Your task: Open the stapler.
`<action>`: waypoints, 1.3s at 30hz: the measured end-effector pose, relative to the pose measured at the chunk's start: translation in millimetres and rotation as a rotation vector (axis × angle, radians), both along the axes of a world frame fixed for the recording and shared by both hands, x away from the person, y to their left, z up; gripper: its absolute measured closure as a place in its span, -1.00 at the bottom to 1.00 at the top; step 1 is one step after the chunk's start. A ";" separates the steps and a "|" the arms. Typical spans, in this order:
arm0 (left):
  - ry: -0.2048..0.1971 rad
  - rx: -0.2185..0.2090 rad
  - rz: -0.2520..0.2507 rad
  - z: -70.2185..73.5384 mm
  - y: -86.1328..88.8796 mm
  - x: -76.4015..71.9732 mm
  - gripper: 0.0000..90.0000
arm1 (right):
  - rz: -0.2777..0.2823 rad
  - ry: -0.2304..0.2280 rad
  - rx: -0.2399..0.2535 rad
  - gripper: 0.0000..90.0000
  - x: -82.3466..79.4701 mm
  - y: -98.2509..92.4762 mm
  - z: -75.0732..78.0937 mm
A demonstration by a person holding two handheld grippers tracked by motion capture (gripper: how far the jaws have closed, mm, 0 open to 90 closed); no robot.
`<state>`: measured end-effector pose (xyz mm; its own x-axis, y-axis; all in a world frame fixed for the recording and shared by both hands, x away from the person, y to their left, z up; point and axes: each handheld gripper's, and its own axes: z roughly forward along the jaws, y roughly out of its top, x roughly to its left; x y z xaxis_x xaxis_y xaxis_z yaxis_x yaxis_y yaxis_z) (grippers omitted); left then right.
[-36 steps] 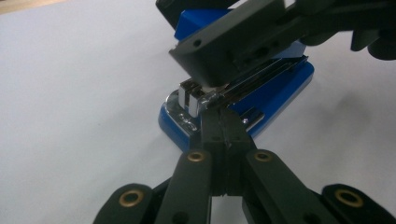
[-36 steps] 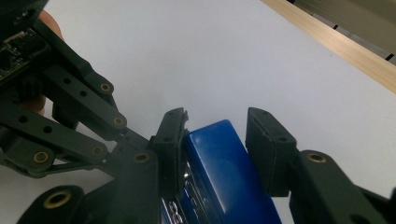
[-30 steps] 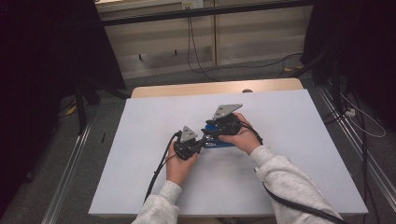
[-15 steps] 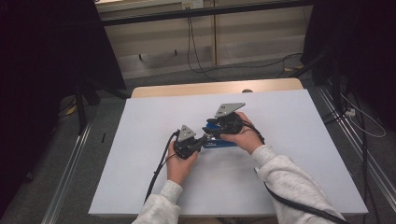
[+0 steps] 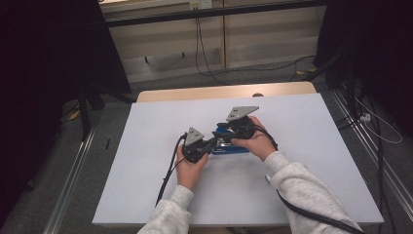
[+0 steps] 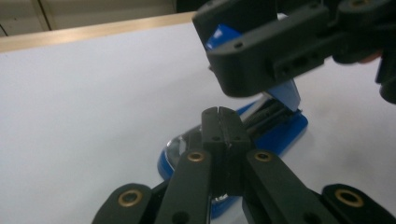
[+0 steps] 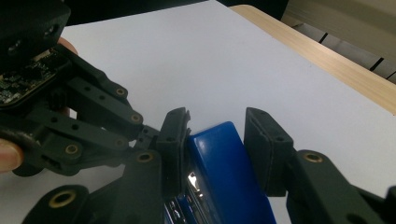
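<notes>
Right gripper view: right tool (image 7: 217,135) apparently grips stapler (image 7: 219,168).

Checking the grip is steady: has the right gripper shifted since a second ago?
No. The right gripper sits at the same spot relative to the table's wooden edge.

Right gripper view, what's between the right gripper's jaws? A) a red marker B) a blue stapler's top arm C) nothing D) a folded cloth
B: the right gripper has its two black jaws on either side of the blue stapler, whose top arm sits between them above the white table.
</notes>
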<state>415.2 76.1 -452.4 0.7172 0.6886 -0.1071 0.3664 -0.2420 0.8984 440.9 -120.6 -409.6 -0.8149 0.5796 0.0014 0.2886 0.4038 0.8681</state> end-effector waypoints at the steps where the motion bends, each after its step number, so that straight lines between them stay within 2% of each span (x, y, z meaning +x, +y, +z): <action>1: 0.009 -0.025 0.002 -0.1 0.0 2.3 1.00 | 0.000 0.000 0.001 0.35 -0.2 -0.6 0.7; 9: 0.023 -0.024 -0.004 -5.1 -2.1 5.1 1.00 | -0.001 0.002 0.004 0.35 0.1 -0.6 0.2; 11: 0.014 -0.023 -0.011 -6.0 -2.1 5.9 1.00 | -0.003 0.005 0.007 0.35 0.0 -0.9 0.3; 16: 0.022 -0.034 -0.012 -6.5 -2.1 6.4 1.00 | -0.005 0.010 0.011 0.35 0.1 -1.4 0.6; 32: 0.015 -0.022 -0.020 -7.0 -1.7 7.7 1.00 | -0.018 0.027 0.021 0.31 0.4 0.2 -2.5; 36: 0.015 -0.020 -0.021 -7.1 -1.7 7.8 1.00 | -0.031 0.050 0.049 0.27 0.7 -1.7 -4.3; 39: 0.015 -0.017 -0.022 -7.2 -2.0 7.8 1.00 | -0.032 0.058 0.048 0.24 0.4 -1.4 -6.0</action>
